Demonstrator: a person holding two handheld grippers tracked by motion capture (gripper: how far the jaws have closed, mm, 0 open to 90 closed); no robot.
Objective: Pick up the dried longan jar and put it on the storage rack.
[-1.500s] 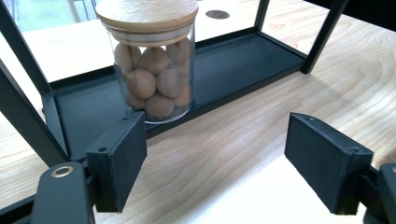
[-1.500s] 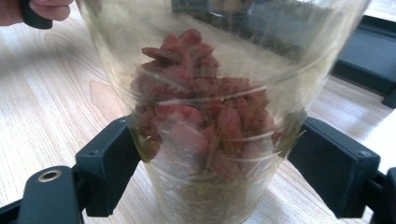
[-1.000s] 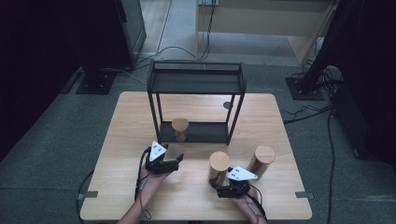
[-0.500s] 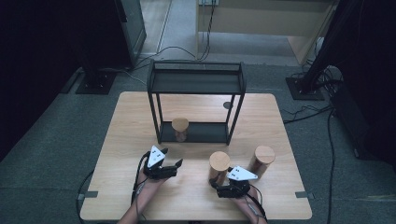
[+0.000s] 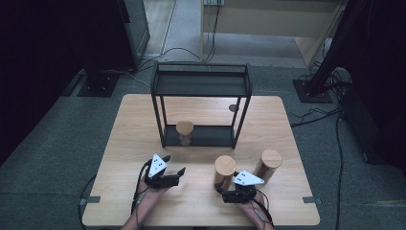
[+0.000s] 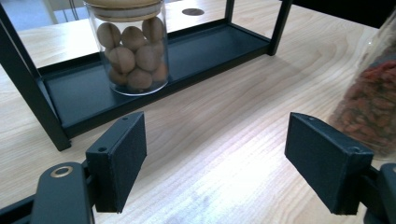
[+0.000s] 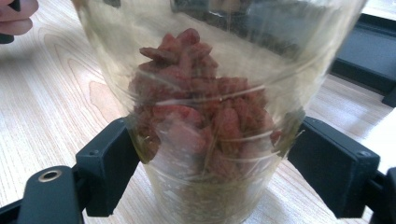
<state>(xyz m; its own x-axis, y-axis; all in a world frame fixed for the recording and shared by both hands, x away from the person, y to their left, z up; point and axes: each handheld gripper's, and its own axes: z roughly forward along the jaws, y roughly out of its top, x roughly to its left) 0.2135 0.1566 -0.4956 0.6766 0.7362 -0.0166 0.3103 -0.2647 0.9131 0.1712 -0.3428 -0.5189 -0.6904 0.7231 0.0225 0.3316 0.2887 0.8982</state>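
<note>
Two jaws of the right gripper (image 7: pixel 219 172) clamp the upright jar of red dried fruit (image 7: pixel 210 116) at the table's near right; the empty, parted left gripper (image 6: pixel 215 163) waits leftward.

We noted the table (image 6: pixel 224 154) as pale wood with a fine grain and a smooth, faintly sheened finish. The rack (image 6: pixel 196 51) looked like matt black metal. Both jars — the one of round balls (image 6: pixel 133 51), the one of red dried pieces (image 7: pixel 210 116) — were clear and glossy, the first with a wooden lid. The gripper pads (image 6: pixel 128 158) appeared matt black, finely textured.
</note>
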